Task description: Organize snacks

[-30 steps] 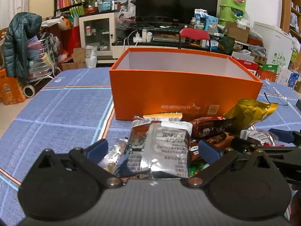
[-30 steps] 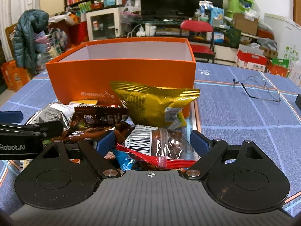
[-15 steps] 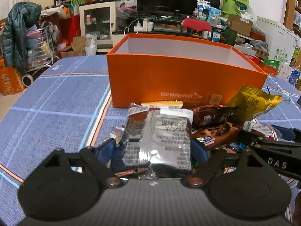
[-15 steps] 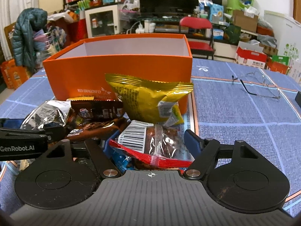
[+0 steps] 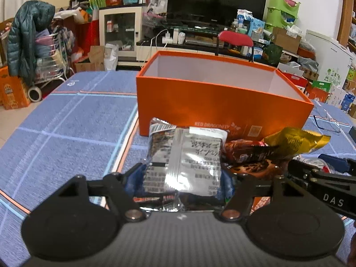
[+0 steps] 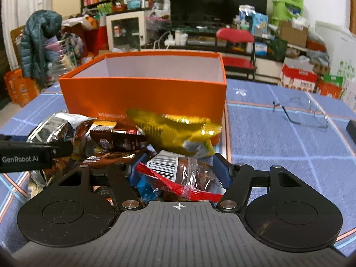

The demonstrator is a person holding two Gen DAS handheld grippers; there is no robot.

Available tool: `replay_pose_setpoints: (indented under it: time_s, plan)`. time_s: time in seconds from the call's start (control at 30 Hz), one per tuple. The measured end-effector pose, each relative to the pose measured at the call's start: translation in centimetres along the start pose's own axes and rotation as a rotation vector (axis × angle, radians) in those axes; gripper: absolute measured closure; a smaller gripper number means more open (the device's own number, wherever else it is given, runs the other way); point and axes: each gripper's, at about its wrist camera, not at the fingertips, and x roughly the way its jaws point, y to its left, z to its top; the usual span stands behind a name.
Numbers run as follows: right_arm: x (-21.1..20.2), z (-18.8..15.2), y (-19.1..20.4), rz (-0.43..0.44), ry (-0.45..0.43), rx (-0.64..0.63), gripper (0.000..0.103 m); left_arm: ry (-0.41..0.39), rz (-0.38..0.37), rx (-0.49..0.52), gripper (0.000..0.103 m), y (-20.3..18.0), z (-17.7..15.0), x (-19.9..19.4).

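An open orange box (image 5: 222, 109) (image 6: 142, 98) stands on the blue checked tablecloth (image 5: 66, 133), with a heap of snack packets in front of it. My left gripper (image 5: 181, 178) is closing its jaws on a silver foil packet (image 5: 184, 160), and the blue pads touch both of its sides. My right gripper (image 6: 178, 171) is closing on a clear packet with a barcode and a red edge (image 6: 178, 169), pads against it. A yellow bag (image 6: 173, 133) and brown packets (image 6: 115, 140) lie just behind. Each gripper's finger shows at the edge of the other's view.
A pair of glasses (image 6: 300, 113) lies on the cloth to the right of the box. A dark object (image 6: 351, 129) sits at the far right edge. Behind the table are a red chair (image 6: 235, 37), a television stand and a cluttered room.
Both pairs of jaws have narrowed from wide apart onto their packets. The silver packet now stands higher between the left pads, and the yellow bag has shifted.
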Motion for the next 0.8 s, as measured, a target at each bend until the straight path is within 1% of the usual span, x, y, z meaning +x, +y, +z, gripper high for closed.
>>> replay_pose_setpoints:
  time_s: [0.13, 0.17, 0.2, 0.3, 0.33, 0.37, 0.4, 0.43, 0.5, 0.57, 0.63, 0.73, 0.77, 0.8]
  plan:
    - [-0.9, 0.2, 0.1, 0.002, -0.017, -0.038, 0.056, 0.014, -0.011, -0.003, 0.035, 0.1, 0.0, -0.2]
    - [-1.1, 0.1, 0.1, 0.003, -0.016, -0.045, 0.062, 0.019, -0.013, -0.003, 0.035, 0.1, -0.1, -0.2]
    - [-1.1, 0.1, 0.2, 0.007, -0.012, -0.054, 0.080, 0.021, -0.013, -0.003, 0.035, 0.2, -0.1, -0.1]
    - [-1.1, 0.0, 0.3, 0.003, -0.004, -0.078, 0.079, 0.022, -0.013, -0.002, 0.035, 0.2, 0.0, -0.1]
    - [-0.9, -0.2, 0.4, -0.001, 0.012, -0.090, 0.074, 0.022, -0.014, -0.002, 0.035, 0.2, 0.0, -0.1]
    - [-0.8, -0.6, 0.5, -0.017, 0.011, -0.093, 0.072, 0.022, -0.015, -0.001, 0.035, 0.2, 0.0, -0.1]
    - [-0.6, -0.9, 0.5, -0.035, 0.015, -0.097, 0.061, 0.022, -0.015, 0.002, 0.035, 0.1, 0.0, -0.1]
    - [-0.3, -1.1, 0.7, -0.042, 0.029, -0.119, 0.044, 0.023, -0.015, 0.004, 0.035, 0.1, -0.1, -0.1]
    - [-0.4, -1.3, 0.5, -0.049, 0.018, -0.117, 0.029, 0.029, -0.019, 0.003, 0.035, 0.1, -0.1, -0.1]
    - [-0.6, -1.1, -0.5, -0.027, 0.014, -0.055, 0.028, 0.031, -0.020, 0.004, 0.035, 0.1, -0.1, 0.0]
    - [-0.8, -0.7, -1.8, 0.025, 0.018, 0.028, 0.023, 0.031, -0.026, 0.008, 0.035, 0.0, -0.1, 0.0]
    - [-0.7, -0.5, -3.6, 0.076, 0.042, 0.072, 0.024, 0.032, -0.030, 0.011, 0.035, 0.0, 0.0, 0.0]
    - [-0.6, -0.3, -4.4, 0.118, 0.061, 0.071, 0.024, 0.033, -0.033, 0.011, 0.035, 0.0, 0.0, 0.0]
    - [-0.4, -0.2, -5.5, 0.188, 0.089, 0.063, 0.025, 0.032, -0.035, 0.010, 0.035, 0.1, 0.0, -0.1]
